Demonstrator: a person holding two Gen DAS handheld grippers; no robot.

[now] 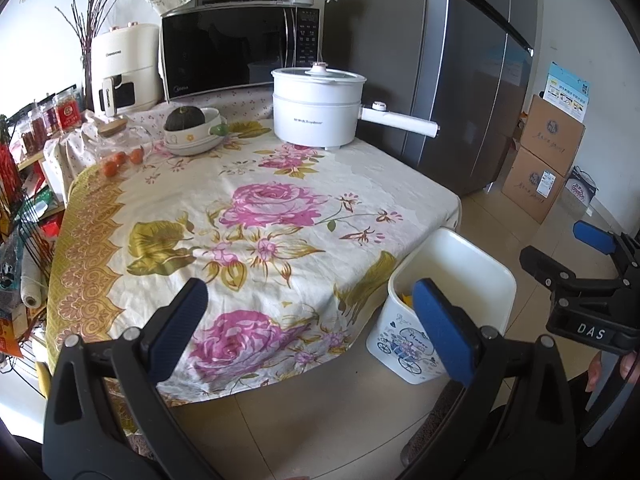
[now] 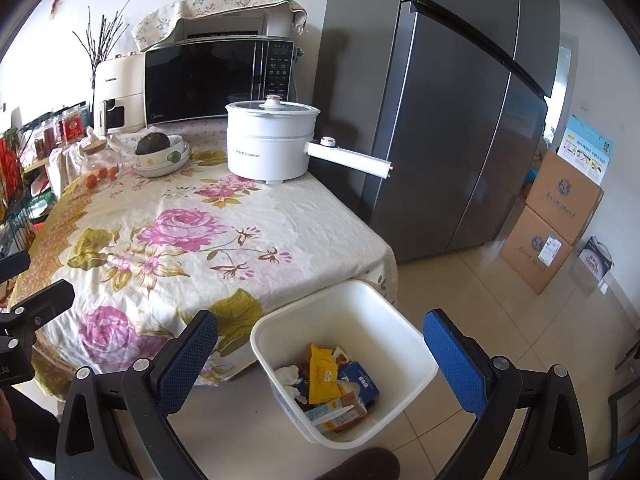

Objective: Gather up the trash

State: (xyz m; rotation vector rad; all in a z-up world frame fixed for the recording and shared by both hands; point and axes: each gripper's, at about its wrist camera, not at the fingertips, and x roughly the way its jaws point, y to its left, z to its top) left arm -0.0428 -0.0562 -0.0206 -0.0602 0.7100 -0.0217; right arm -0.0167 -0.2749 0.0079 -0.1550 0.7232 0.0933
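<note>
While both handheld grippers hang spread apart and empty, the white bin (image 2: 344,364) stands on the floor against the near corner of the flowered tablecloth (image 2: 168,240), with wrappers and crumpled paper (image 2: 332,384) already inside. Right gripper (image 2: 320,356) hovers directly over the bin, and left gripper (image 1: 308,328) sits beside the bin, over the cloth's edge. No loose trash shows on the cloth, so collecting looks finished or nearly so; next comes a check for stray pieces.
</note>
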